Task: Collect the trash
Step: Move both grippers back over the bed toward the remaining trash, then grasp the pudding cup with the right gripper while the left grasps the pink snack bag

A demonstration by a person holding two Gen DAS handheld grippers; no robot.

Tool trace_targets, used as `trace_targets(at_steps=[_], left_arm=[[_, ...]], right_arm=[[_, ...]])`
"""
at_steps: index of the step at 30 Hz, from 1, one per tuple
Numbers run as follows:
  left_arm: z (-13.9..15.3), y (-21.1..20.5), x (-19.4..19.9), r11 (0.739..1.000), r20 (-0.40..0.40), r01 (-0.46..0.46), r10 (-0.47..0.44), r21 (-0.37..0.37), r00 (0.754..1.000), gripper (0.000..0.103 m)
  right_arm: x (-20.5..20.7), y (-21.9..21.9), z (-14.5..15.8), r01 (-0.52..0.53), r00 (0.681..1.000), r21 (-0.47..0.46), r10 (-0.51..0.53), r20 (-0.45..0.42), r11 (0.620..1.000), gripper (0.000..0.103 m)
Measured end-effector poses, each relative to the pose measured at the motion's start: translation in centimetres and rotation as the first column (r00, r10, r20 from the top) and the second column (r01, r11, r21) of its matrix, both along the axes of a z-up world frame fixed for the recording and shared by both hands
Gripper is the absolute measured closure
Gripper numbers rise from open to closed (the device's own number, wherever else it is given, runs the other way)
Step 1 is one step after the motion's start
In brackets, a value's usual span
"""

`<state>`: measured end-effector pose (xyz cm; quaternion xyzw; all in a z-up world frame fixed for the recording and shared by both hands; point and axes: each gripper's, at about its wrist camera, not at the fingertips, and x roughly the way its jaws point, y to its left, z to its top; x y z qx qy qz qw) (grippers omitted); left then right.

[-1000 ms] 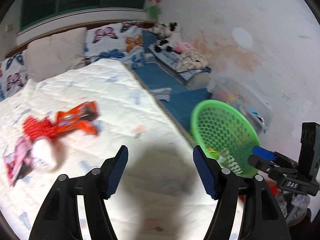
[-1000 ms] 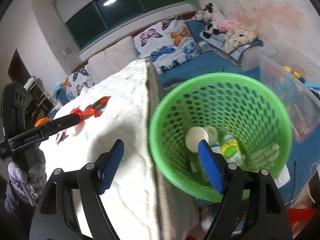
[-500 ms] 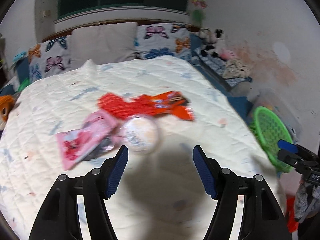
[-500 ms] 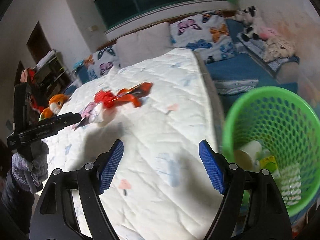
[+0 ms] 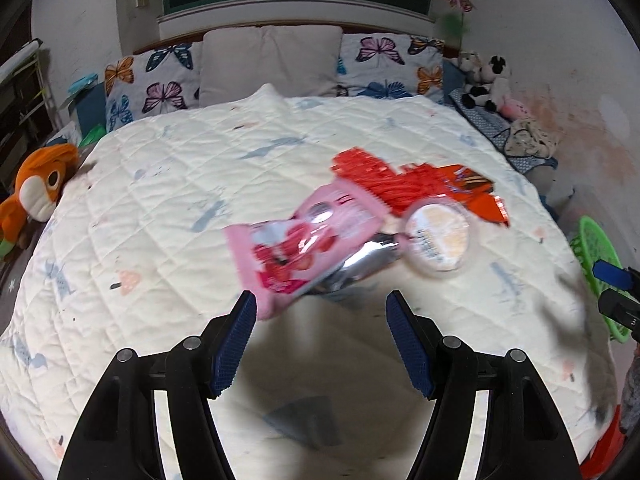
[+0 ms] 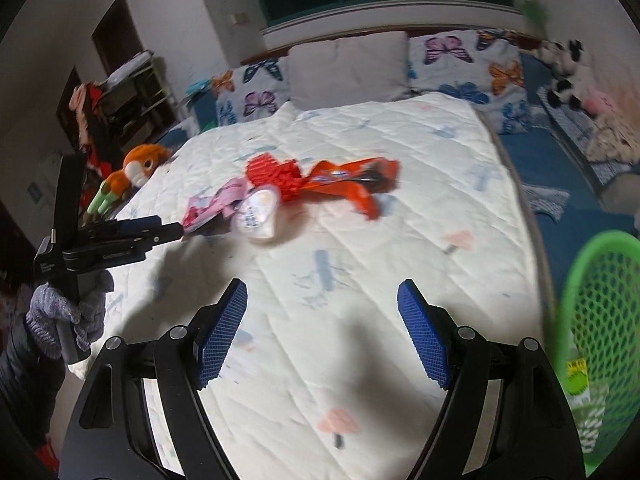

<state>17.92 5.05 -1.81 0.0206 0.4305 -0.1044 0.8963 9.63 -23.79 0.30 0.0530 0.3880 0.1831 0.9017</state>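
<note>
The left hand-held gripper [image 5: 320, 312] is open, with its blue ribbed pads spread apart above the cream quilted bed [image 5: 168, 184] and nothing between them. The pink foil snack wrapper [image 5: 296, 244] lies on the quilt just ahead of it, at 12 o'clock in the left wrist view; the wrapper's lower corner appears just beside the left pad tip, and contact cannot be confirmed. A round white plastic cup with a printed lid [image 5: 438, 242] rests against the wrapper's 3 o'clock side. A red crinkled wrapper [image 5: 376, 178] and an orange foil wrapper [image 5: 476, 196] lie beyond the cup, at 1 o'clock.

The right hand-held gripper [image 6: 322, 320] is also open and empty over the near part of the bed. In the right wrist view the trash cluster lies at 11 o'clock, well apart from the pads. The green perforated plastic basket [image 6: 592, 304] stands off the bed edge at 3 o'clock, with some items visible inside.

An orange plush toy [image 5: 36, 194] lies at the bed's 9 o'clock edge. Butterfly-print pillows [image 5: 396, 68] line the headboard.
</note>
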Motion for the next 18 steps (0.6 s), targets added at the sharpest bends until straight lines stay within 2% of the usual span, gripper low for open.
trace_targets(at_steps=[8, 18], left_arm=[[-0.7, 2.6, 0.5, 0.999, -0.012, -0.029, 0.029, -0.014, 1.0, 0.038], [-1.0, 4.1, 1.2, 0.998, -0.021, -0.036, 0.035, -0.051, 0.999, 0.038]], right_arm=[[3.0, 5.4, -1.1, -0.098, 0.995, -0.062, 0.098, -0.008, 0.993, 0.025], [6.1, 9.3, -2.5, -0.148, 0.989, -0.128, 0.147, -0.02, 0.981, 0.025]])
